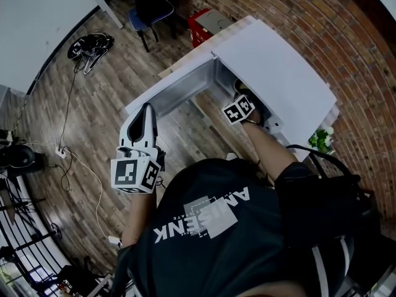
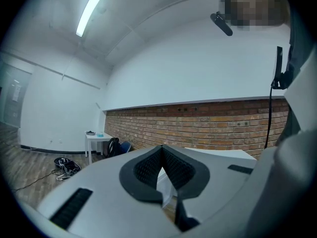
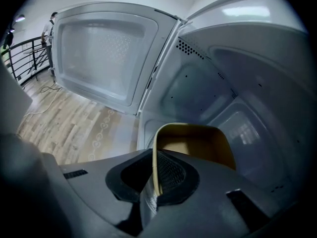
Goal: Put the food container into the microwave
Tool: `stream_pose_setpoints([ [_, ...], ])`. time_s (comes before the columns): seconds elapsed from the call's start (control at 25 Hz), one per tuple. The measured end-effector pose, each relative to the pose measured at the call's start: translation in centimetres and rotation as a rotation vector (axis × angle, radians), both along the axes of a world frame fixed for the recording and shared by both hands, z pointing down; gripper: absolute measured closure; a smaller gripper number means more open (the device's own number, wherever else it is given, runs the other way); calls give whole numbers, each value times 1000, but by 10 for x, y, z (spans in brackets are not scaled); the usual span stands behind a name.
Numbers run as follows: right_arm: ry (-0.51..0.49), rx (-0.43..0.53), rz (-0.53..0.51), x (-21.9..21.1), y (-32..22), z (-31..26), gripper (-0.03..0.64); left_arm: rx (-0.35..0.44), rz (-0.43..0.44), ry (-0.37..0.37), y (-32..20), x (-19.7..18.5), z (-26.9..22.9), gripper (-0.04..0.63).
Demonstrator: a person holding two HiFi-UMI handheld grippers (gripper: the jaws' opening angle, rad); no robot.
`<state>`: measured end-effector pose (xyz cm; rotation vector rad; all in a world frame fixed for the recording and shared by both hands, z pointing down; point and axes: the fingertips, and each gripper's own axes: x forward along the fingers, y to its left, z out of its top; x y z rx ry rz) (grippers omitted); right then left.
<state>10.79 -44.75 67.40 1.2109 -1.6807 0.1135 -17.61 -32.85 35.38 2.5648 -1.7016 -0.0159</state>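
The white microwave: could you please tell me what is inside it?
A tan food container, its rim pinched by the right hand-held gripper; whatever lies beneath it is hidden.

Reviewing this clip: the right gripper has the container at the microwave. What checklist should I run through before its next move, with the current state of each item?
1. Microwave door swung wide open: ok.
2. Right gripper clamped on the rim of the food container: ok.
3. Container inside the microwave cavity: ok, since the cavity walls show around it.
4. Container base resting on the cavity floor: cannot tell, because the base is hidden behind the gripper.
5. Left gripper shut, with nothing between its jaws: ok.
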Motion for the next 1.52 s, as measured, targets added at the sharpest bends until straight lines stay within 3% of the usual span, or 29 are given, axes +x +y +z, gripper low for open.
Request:
stream_pose_setpoints([
  [0.36, 32, 24, 6, 1, -1, 0, 560, -3, -3, 4, 1, -9, 1, 583],
  [0.48, 53, 24, 6, 0, 0, 0, 461, -3, -2, 10, 0, -15, 1, 583],
  [0.92, 63, 70, 10, -5, 15, -20, 454, 8, 42, 42, -3, -21, 0, 583],
  [1.36, -68, 131, 16, -39, 43, -64, 456, 10, 144, 70, -1, -15, 3, 583],
  [1.52, -123, 161, 42, -46, 58, -87, 484, 2, 189, 91, 0, -15, 8, 583],
])
